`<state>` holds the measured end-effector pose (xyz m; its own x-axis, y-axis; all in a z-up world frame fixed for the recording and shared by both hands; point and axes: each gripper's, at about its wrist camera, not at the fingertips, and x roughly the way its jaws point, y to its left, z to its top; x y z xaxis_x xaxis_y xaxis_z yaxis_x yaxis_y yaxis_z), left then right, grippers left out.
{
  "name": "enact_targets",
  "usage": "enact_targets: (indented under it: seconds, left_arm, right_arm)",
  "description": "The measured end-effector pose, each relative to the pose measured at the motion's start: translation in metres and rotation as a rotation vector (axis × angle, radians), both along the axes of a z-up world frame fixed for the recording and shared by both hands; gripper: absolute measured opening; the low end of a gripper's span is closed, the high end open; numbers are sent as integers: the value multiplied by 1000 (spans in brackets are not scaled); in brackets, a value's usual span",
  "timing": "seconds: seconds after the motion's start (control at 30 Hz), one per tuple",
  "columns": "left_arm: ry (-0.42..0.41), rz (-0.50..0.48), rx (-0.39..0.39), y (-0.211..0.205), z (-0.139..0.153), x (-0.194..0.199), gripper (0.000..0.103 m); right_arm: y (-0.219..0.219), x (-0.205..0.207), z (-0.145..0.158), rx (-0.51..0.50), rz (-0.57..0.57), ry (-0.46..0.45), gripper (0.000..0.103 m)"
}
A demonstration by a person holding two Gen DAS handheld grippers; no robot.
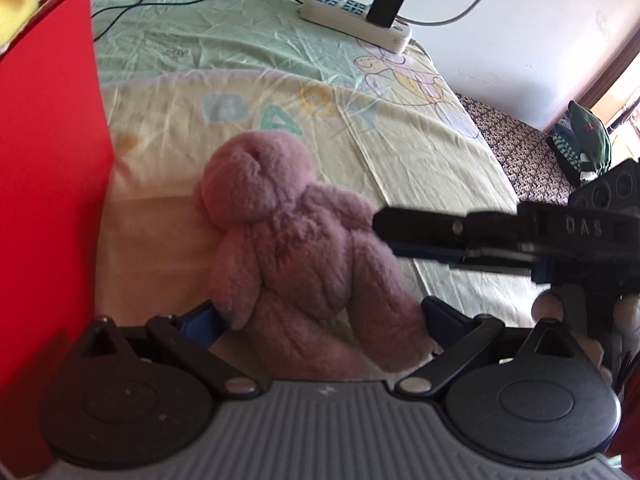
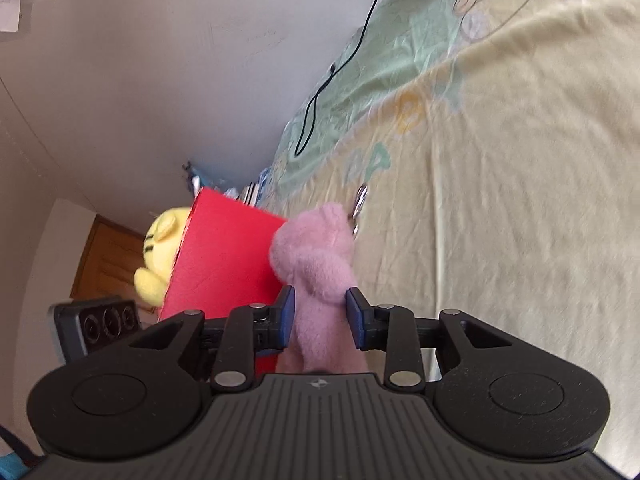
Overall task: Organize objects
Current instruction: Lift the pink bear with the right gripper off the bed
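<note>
The pink plush toy (image 1: 304,248) sits between the left gripper (image 1: 320,316)'s blue pads, its long axis running toward twelve o'clock, head away. Whether those jaws press it or merely flank it, I cannot tell. The right gripper (image 2: 320,316) is clamped on the toy — arriving from three o'clock in the left view. The red box (image 1: 48,184) stands at nine o'clock, a yellow plush (image 2: 160,256) in it; the bedsheet (image 1: 400,152) lies beneath.
</note>
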<state>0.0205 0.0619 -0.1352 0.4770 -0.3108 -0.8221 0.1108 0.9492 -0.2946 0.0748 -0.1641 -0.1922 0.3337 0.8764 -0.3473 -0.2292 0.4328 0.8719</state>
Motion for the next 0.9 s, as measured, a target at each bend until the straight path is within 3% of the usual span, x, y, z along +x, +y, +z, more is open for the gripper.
enact_targets:
  seconds: [0.13,0.47,0.77,0.9]
  left_arm:
    - [-4,-9,6,-3,1,2,100]
    - [-7,-9,34,-6,0,9,100]
    - [23,-55,19,-15,2,-4,99]
    - [35,-100,36,-27,3,-17,99]
  right_arm:
    - [0,15,-1,-27,-18,-17,33]
    - [18,25,-8,-32,79,-27,34]
    - [16,-9,-2,-8,182,53,34]
    - [8,-31,-4,-10,139,97,33]
